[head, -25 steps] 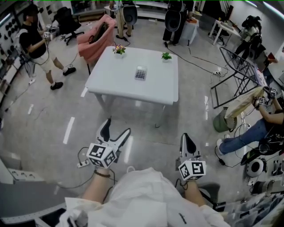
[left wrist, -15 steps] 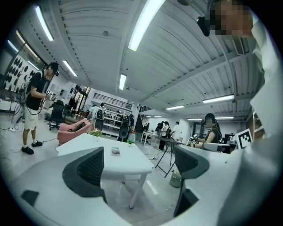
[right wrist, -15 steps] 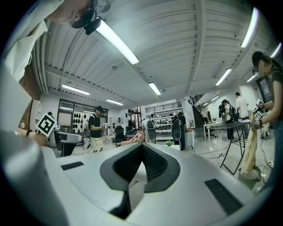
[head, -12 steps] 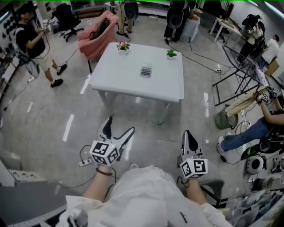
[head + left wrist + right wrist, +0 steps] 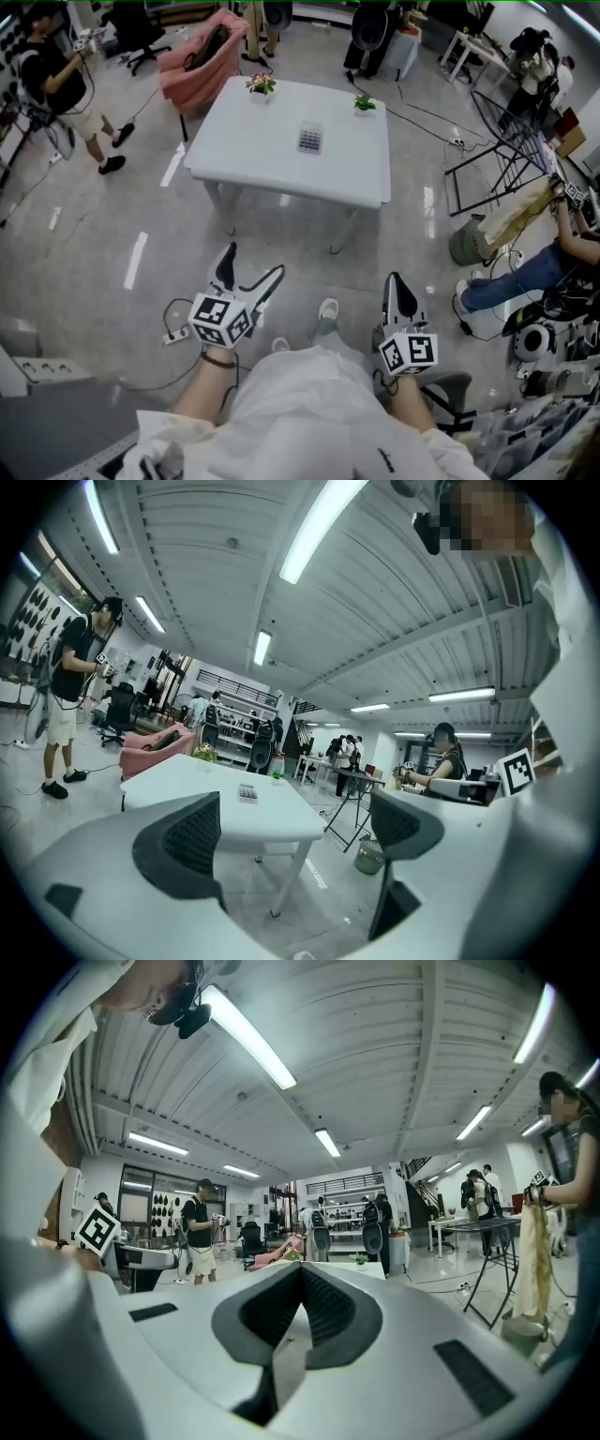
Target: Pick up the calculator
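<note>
The small pale-grey rectangular calculator [image 5: 310, 138] lies flat on the white square table [image 5: 253, 164], near the middle of the top and a little toward the far edge, with nothing touching it. Along that far edge stand two small potted plants, one flowering [image 5: 261, 84] and one plain green [image 5: 365, 103]. We stand well back from the table on the glossy grey floor [image 5: 141, 216], with both grippers held low in front of us. Our left gripper [image 5: 251, 262] has its jaws spread wide; they have just been opening, with nothing between them. Our right gripper [image 5: 395, 281] has its jaws brought together at the tips and is empty. A pink armchair [image 5: 202, 56] sits beyond the table's far left corner.
</note>
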The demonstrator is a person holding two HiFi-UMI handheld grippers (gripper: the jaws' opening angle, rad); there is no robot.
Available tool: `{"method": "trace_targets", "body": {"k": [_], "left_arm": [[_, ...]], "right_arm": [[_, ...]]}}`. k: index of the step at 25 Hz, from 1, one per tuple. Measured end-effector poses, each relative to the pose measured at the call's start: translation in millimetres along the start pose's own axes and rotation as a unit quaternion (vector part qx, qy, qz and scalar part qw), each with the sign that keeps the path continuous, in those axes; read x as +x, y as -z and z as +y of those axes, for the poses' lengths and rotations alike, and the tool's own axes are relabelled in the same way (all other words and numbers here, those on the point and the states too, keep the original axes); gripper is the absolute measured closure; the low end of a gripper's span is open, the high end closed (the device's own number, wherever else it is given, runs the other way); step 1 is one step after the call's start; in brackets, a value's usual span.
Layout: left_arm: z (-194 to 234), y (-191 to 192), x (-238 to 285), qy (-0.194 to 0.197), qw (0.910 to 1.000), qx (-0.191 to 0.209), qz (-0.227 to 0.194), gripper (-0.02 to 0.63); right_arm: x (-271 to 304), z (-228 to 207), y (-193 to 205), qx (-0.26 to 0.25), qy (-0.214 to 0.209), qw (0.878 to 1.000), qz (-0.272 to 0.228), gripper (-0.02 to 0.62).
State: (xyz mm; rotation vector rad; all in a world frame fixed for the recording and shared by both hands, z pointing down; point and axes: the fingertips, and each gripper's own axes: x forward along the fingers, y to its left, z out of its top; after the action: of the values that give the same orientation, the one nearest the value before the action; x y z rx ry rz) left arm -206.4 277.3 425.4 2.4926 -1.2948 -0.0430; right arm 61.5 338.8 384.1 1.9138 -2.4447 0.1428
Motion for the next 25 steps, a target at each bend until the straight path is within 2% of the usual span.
{"method": "trace_targets", "body": {"k": [8,13,25], "left_arm": [[-5,7,12,0.0,0.9999,0.01,0.01,0.127],[-3,-3,32,-0.002,0.9998,0.019,0.01,0.127],[12,-26,134,-0.003,0.9993,0.033,0.018,0.129]], "right_arm": [[6,-7,8,0.005,0.001,1.0,0.002,0.578],[27,-16,6,0.01,-0.005,1.0,-0.006,0.578],[117,-59,4,0.021,-0.035,0.999,-0.009,0.578]]}}
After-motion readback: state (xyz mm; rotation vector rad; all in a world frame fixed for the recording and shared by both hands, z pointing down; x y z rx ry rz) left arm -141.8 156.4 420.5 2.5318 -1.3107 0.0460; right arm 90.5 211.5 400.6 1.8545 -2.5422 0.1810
